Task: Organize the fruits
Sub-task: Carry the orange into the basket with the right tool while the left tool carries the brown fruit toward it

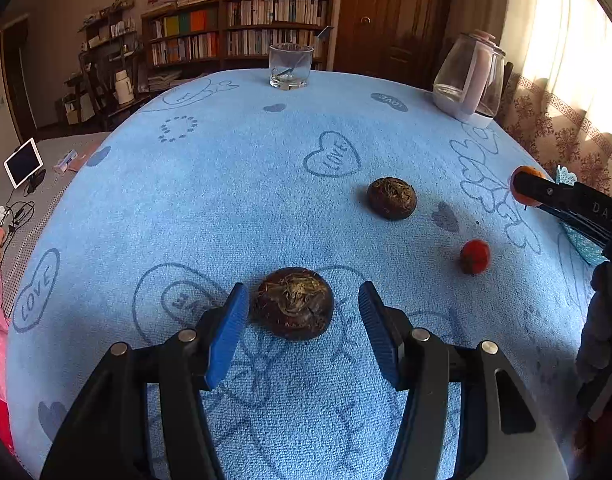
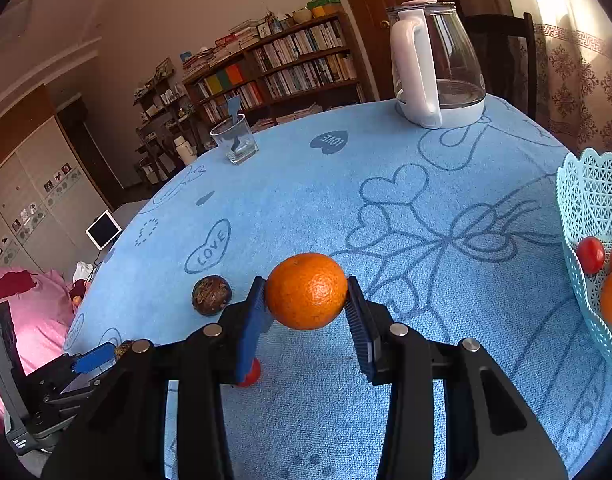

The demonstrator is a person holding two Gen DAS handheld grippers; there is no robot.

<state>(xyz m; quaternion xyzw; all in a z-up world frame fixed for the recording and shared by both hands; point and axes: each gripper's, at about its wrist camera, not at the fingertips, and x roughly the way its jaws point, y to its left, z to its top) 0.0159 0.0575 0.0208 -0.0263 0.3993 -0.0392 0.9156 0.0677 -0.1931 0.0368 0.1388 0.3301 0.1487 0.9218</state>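
A: Your right tool (image 2: 306, 300) holds the orange (image 2: 306, 291) by its sides, clear of the desk (image 2: 386, 216). The basket (image 2: 586, 216) sits at the right edge of the frame. If you swing fast, the round skin may slip off the pads.

B: And the left?

A: Your left tool (image 1: 304, 312) stands wide around the dark fruit (image 1: 293, 302) at lower centre, not gripping it. If you close off-centre, it could roll toward the red fruit (image 1: 475, 256).
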